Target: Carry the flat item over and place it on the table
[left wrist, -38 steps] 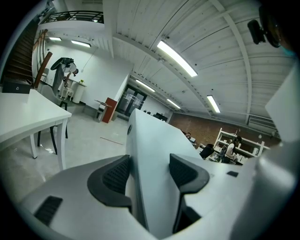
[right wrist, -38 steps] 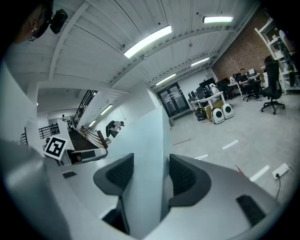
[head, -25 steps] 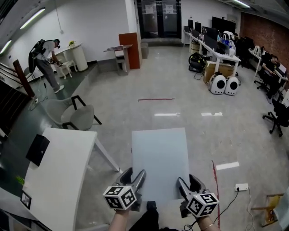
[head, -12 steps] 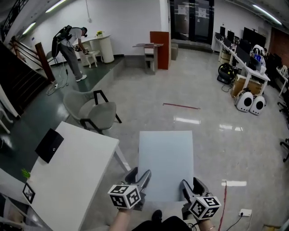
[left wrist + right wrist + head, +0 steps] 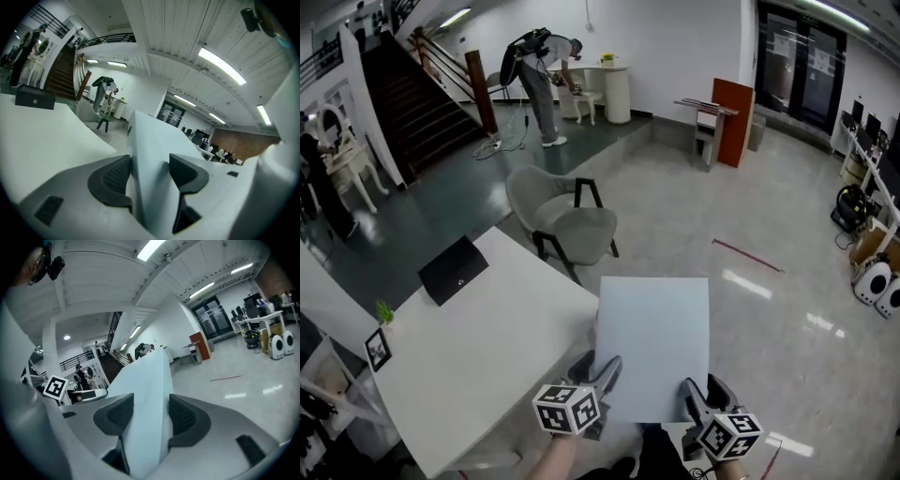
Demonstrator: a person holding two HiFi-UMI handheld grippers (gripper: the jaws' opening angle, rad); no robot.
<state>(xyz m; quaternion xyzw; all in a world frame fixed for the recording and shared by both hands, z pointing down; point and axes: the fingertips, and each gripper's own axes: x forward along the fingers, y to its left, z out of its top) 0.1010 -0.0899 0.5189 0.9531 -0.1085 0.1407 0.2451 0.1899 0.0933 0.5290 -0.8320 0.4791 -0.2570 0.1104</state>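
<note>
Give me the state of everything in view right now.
Table, bears a black box at its far end.
Board, held level in the air beside the table, not on it.
Left tool, shut on the board's near edge.
Right tool, shut on the board's near edge.
Chair, unoccupied, off the table's far corner.

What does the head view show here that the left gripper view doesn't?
Only the head view: the whole flat panel, held level at its near edge by both the left gripper and the right gripper, plus the red floor line. Only the left gripper view: its jaws shut on the panel's edge up close, and the ceiling light strips. Both: the panel, the white table and the black box on it.
</note>
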